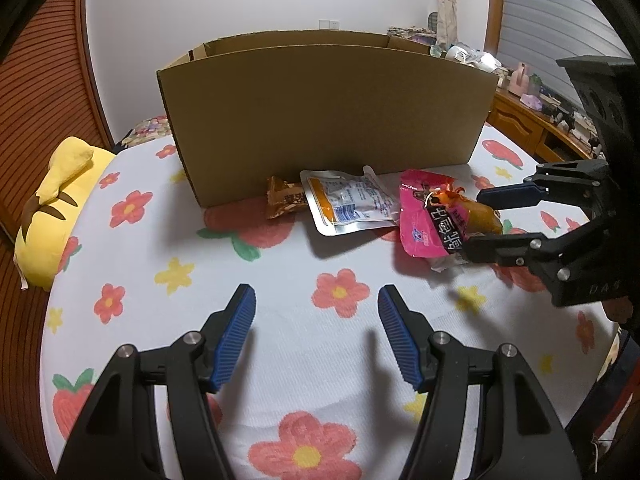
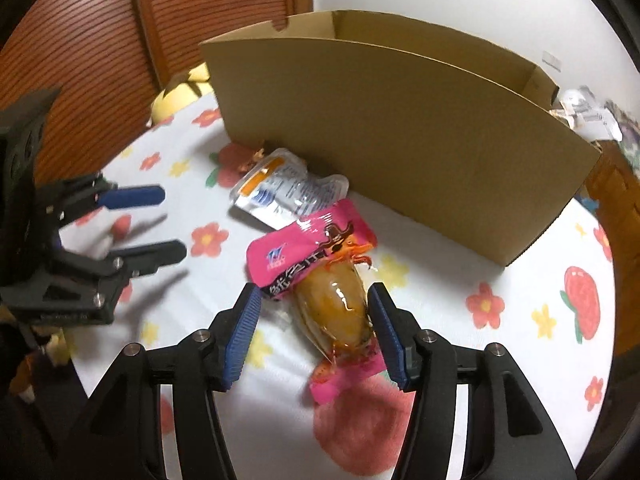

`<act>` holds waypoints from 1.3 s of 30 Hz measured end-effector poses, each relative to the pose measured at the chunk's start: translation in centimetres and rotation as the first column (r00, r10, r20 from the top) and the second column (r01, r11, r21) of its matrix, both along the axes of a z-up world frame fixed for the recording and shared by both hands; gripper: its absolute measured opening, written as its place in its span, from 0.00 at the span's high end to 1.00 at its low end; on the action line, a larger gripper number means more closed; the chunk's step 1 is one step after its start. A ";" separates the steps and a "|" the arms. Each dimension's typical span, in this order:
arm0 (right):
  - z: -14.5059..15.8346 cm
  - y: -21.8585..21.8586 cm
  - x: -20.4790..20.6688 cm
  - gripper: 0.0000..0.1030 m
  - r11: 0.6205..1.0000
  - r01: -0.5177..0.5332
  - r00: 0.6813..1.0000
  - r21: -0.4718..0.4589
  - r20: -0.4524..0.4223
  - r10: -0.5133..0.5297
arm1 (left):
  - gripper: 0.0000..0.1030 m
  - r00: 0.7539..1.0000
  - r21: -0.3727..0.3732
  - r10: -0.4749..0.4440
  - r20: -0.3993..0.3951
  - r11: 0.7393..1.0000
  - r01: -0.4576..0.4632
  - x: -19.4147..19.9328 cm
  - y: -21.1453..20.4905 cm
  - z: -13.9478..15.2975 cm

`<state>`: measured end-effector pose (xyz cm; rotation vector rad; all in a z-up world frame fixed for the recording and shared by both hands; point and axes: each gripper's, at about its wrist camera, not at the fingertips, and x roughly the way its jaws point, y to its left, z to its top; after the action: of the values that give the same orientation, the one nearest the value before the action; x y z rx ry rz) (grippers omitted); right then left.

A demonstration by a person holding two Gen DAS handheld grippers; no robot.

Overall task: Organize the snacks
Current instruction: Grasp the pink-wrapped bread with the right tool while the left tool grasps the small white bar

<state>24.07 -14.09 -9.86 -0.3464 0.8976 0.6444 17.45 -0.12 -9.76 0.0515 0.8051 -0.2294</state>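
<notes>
A pink snack pack with a clear window on a brown drumstick [image 2: 320, 280] lies on the flowered bedspread in front of a cardboard box [image 2: 400, 128]. My right gripper [image 2: 314, 316] is open, its blue pads either side of the pack; it also shows in the left wrist view [image 1: 478, 218]. A silver pouch [image 1: 348, 206] and a small brown wrapped snack [image 1: 284, 198] lie against the box [image 1: 320, 116]. My left gripper [image 1: 316, 332] is open and empty, back from the snacks; it also shows in the right wrist view [image 2: 170, 226].
A yellow plush toy [image 1: 56, 208] lies at the bed's left edge. A wooden desk with clutter [image 1: 532, 112] stands behind the bed at right. A ribbed wooden wall panel [image 2: 100, 40] is at left.
</notes>
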 end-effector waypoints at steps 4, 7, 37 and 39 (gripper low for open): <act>-0.3 0.4 0.1 0.42 0.999 -0.007 1.000 -0.036 0.029 0.008 | 0.38 1.000 0.000 -0.005 -0.002 1.000 0.005 -0.1 -0.2 -0.1; -0.6 0.5 0.5 0.39 0.998 0.008 0.999 -0.055 0.049 -0.005 | 0.38 1.000 0.000 -0.009 -0.004 1.000 0.009 -0.1 -0.4 -0.2; -0.4 -2.3 0.5 0.64 0.987 0.147 0.977 -0.064 0.166 -0.134 | 0.50 0.998 -0.099 -0.067 -0.004 0.993 0.067 2.4 -4.9 0.5; -0.1 -2.9 0.3 0.65 0.988 0.152 0.976 -0.041 0.161 -0.143 | 0.51 0.997 -0.098 -0.072 -0.010 0.993 0.071 3.0 -5.7 0.3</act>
<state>24.33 -17.03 -9.99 -0.3696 0.7820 0.4499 20.47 -5.79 -9.46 -0.0129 0.8052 -0.3370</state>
